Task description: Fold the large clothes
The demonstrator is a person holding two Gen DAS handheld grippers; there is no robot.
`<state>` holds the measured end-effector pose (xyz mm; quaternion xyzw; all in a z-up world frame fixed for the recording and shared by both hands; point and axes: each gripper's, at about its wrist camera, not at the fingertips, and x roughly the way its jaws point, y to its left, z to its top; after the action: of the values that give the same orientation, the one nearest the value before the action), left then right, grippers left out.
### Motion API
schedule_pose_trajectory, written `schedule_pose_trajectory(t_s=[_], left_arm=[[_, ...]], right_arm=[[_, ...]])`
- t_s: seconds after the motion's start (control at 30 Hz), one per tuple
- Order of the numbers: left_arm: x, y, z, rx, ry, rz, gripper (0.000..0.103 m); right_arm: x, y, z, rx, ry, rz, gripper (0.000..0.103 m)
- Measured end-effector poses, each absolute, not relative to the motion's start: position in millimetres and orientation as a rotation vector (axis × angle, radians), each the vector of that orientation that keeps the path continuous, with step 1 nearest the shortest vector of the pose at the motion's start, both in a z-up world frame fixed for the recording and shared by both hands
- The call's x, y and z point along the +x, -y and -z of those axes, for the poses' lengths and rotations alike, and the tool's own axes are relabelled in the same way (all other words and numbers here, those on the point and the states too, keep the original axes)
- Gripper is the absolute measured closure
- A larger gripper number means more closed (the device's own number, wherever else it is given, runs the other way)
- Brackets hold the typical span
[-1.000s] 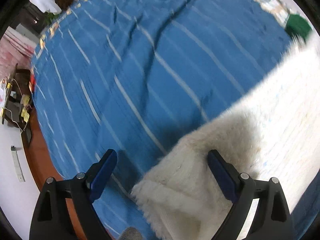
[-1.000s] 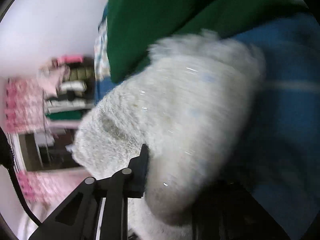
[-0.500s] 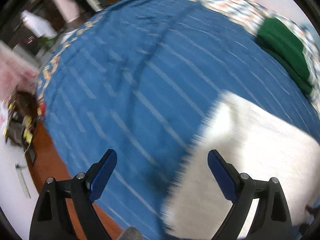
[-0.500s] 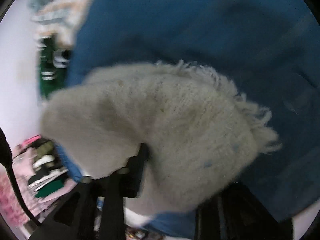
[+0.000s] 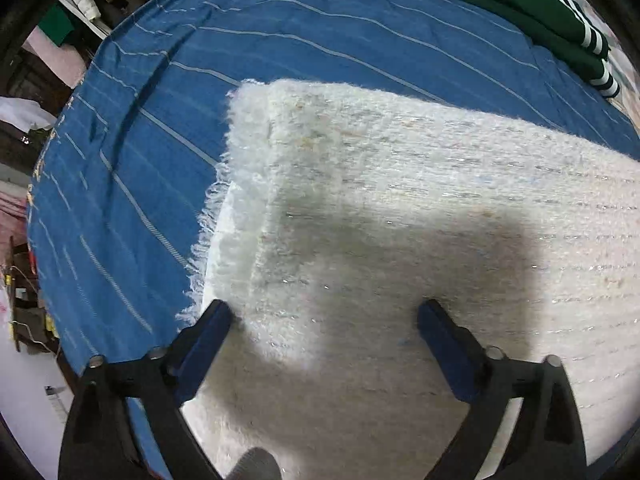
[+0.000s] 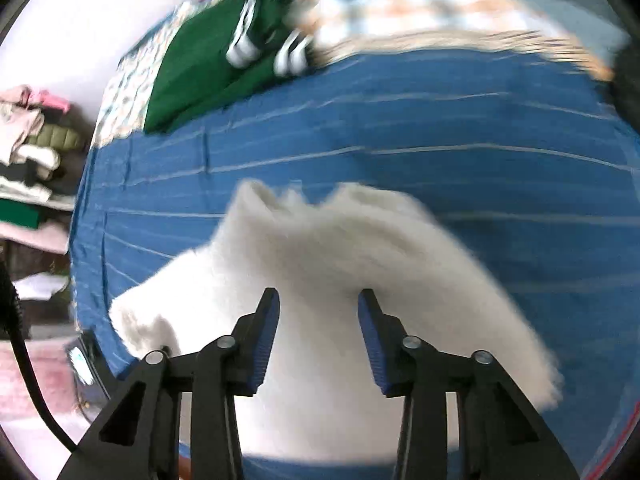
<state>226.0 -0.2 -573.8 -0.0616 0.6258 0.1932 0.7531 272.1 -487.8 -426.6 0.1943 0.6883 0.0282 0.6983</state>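
Note:
A fluffy white knit garment [image 5: 400,208] lies folded on the blue striped bedspread [image 5: 168,128], a fringed lower layer showing at its left edge. My left gripper [image 5: 324,316] is open and hovers just above the garment's near part, holding nothing. In the right wrist view the same white garment [image 6: 320,248] lies on the bedspread [image 6: 480,128], blurred by motion. My right gripper [image 6: 318,304] is open over the garment, its blue pads apart and empty.
A folded green garment with white stripes [image 5: 520,4] lies at the far side of the bed, also in the right wrist view [image 6: 208,64]. The bed's left edge [image 5: 48,216] drops to the floor. Stacked clothes [image 6: 28,140] sit beyond the bed.
My right gripper has opened and let go of the white garment, which now lies on the bed. My left gripper has swung over the folded garment.

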Motion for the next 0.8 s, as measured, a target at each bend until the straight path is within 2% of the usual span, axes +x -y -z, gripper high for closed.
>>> schedule_pose_trajectory(t_s=[0.07, 0.13, 0.27, 0.43, 0.5, 0.6, 0.67, 0.73, 0.8], left_arm=[[224, -8, 577, -0.183, -1.353, -0.384, 0.0], [222, -20, 581, -0.268, -1.327, -0.356, 0.0], [220, -28, 582, -0.309, -1.246, -0.371, 0.0], [219, -33, 580, -0.323, -1.236, -0.38, 0.0], [218, -31, 580, -0.32, -1.226, -0.382, 0.0], [214, -22, 576, -0.309, -1.226, -0.384, 0.0], [213, -17, 576, -0.311, -1.24, -0.378, 0.0], [215, -16, 571, -0.295, -1.259, -0.382, 0.0], [224, -9, 557, -0.237, -1.274, -0.406, 0.0]], right_arm=[[289, 492, 477, 0.408, -1.676, -0.032, 0.067], [305, 497, 502, 0.447, -1.714, -0.007, 0.067], [316, 482, 480, 0.28, -1.769, -0.033, 0.067], [309, 486, 402, 0.259, -1.542, -0.148, 0.064], [303, 478, 386, 0.263, -1.544, -0.223, 0.064], [297, 462, 407, 0.258, -1.642, -0.257, 0.064], [296, 445, 448, 0.168, -1.707, -0.219, 0.064], [308, 444, 470, 0.188, -1.677, -0.167, 0.065], [317, 437, 467, 0.159, -1.689, -0.115, 0.064]])
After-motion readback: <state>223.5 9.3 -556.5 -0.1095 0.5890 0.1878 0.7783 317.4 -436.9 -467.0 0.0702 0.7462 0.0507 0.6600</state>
